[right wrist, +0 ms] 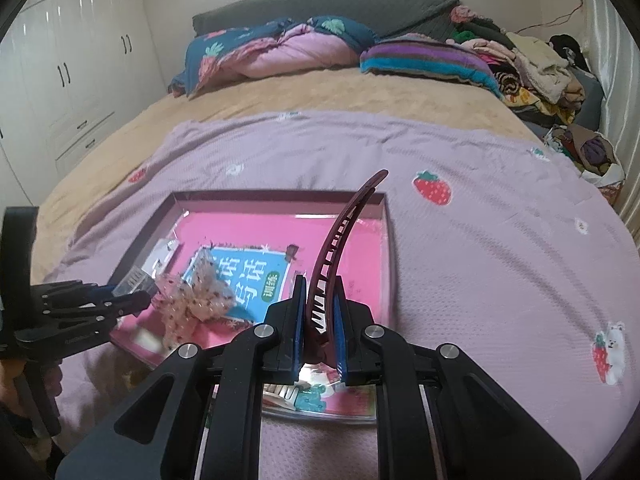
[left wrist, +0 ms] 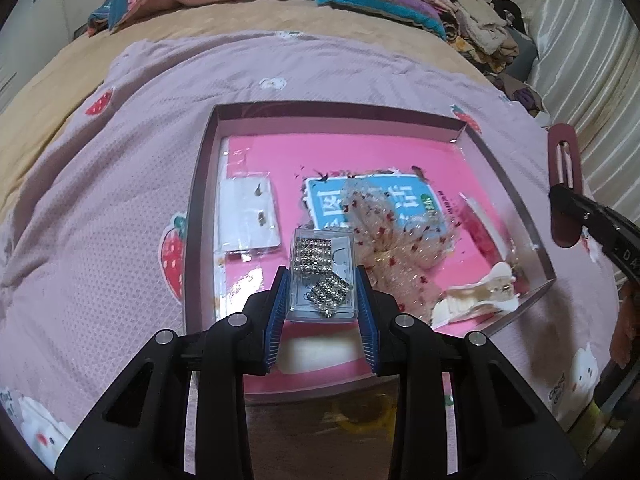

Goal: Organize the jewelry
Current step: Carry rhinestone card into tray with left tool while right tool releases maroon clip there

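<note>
Left gripper (left wrist: 322,294): our fingers are closed on the clear case (left wrist: 322,276) of rhinestones, its long axis running straight ahead, over the tray's (left wrist: 200,184) near edge.
Right gripper (right wrist: 318,312): we pinch the maroon clip (right wrist: 340,240) upright; tray lies ahead-left.

Both grippers, left (left wrist: 322,298) and right (right wrist: 319,322), seem clamped shut.

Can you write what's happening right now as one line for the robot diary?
left gripper: holding clear rhinestone box over tray | right gripper: holding maroon hair clip | bow: in tray
</note>
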